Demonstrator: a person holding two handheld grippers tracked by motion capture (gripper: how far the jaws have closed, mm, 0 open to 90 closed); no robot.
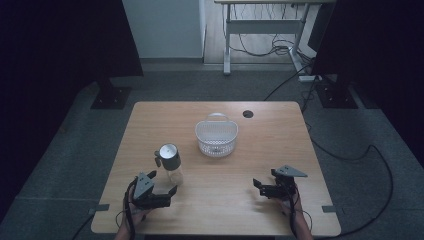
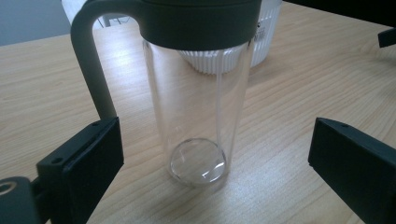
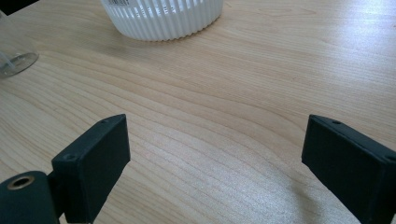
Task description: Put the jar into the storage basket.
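Observation:
A clear glass bottle (image 1: 172,167) with a dark grey lid and loop handle stands upright on the wooden table (image 1: 150,135), left of centre. My left gripper (image 1: 162,182) is open just in front of the bottle. In the left gripper view the bottle (image 2: 196,121) stands between and a little beyond the two spread jaws, apart from both. A white ribbed basket (image 1: 216,136) sits at the table's middle, behind the bottle. My right gripper (image 1: 261,186) is open at the front right, over bare wood. In the right gripper view the basket (image 3: 161,16) lies ahead, and the bottle's base (image 3: 14,63) shows at the left edge.
A round cable hole (image 1: 248,114) is in the table near its far edge. Dark stands and cables lie on the floor beyond the table, with a white desk frame (image 1: 260,30) at the back. Bare wood spreads between my two grippers.

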